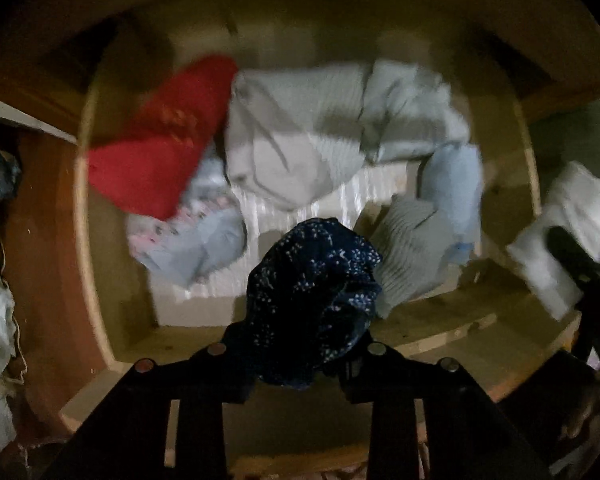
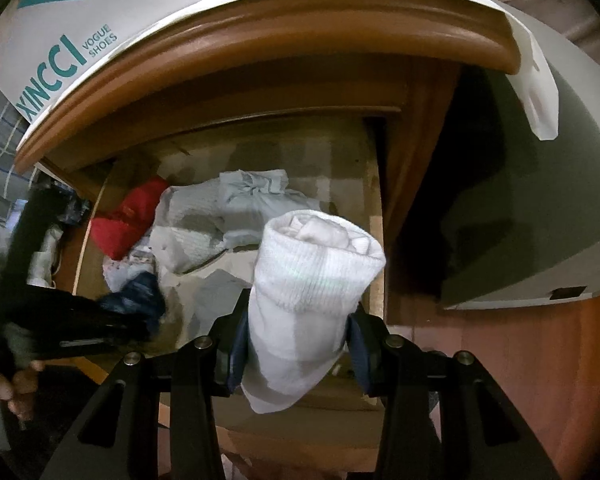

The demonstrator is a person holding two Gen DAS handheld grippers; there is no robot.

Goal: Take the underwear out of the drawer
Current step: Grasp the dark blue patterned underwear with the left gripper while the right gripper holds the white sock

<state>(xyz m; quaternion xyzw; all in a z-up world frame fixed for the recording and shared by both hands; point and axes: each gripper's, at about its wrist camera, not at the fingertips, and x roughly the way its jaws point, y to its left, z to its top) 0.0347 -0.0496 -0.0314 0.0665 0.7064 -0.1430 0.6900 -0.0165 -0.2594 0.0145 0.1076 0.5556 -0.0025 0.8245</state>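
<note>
A wooden drawer (image 1: pixel 100 240) is standing open under the rounded, glossy brown edge of a cabinet top (image 2: pixel 260 40), where a white shoe box (image 2: pixel 100 20) with teal lettering is sitting. Soft cloth is lying bunched across the drawer's pale floor: a red piece (image 1: pixel 160 140) toward the left wall, a floral pale-blue piece (image 1: pixel 188 240) just beside it, ribbed grey-white garments (image 1: pixel 320 132) along the back, and a light-blue piece (image 1: pixel 456 188) near the right wall.

The left gripper (image 1: pixel 300 360) is pointing down into the drawer, its jaws pinching dark navy underwear (image 1: pixel 316 280) speckled with small white dots; the crumpled fabric is bulging out past the fingertips, hanging over the drawer's front half, apart from the clothes below. No earlier view is showing how the jaws came there.

The right gripper (image 2: pixel 296 344) is clamping a rolled white ribbed sock bundle (image 2: pixel 312 280) between blue-padded fingers (image 2: pixel 238 344), over the drawer's front right corner.
</note>
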